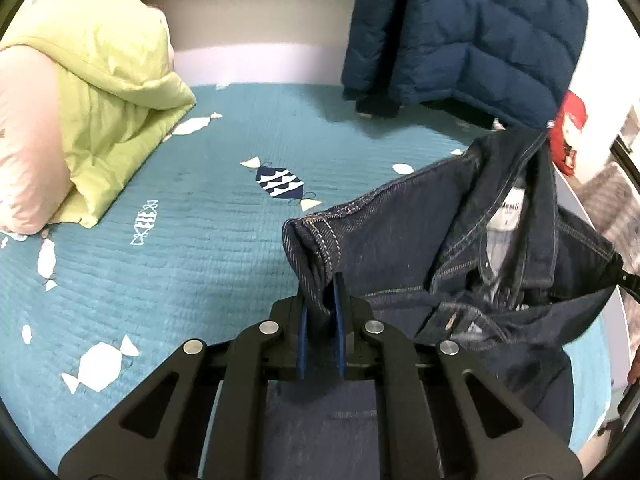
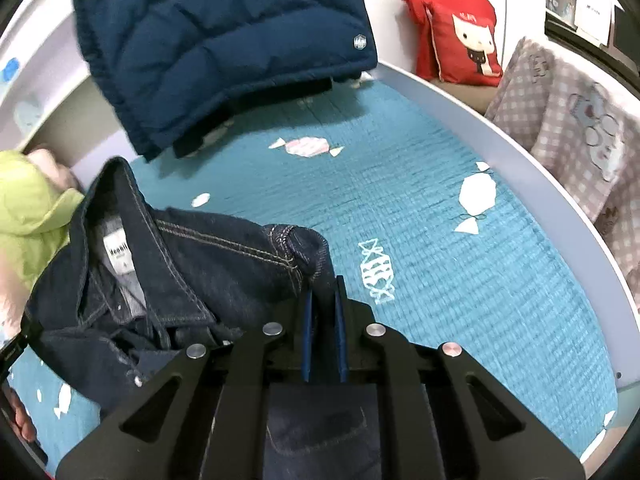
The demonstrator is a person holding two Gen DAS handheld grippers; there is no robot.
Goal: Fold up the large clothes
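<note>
A dark denim jacket [image 1: 420, 240] hangs lifted above the teal bed cover [image 1: 200, 240], collar and white label facing me. My left gripper [image 1: 322, 292] is shut on the jacket's shoulder seam at one side. In the right wrist view the same denim jacket [image 2: 180, 264] sags to the left, and my right gripper [image 2: 322, 292] is shut on its other shoulder seam. The lower part of the jacket drops out of sight beneath both grippers.
A navy puffer jacket [image 1: 460, 32] lies at the far end of the bed. A lime-green quilt [image 1: 112, 92] over a pink pillow sits far left. A red cushion [image 2: 460, 32] and a grey checked blanket [image 2: 572, 128] lie beyond the white bed rail [image 2: 500, 128].
</note>
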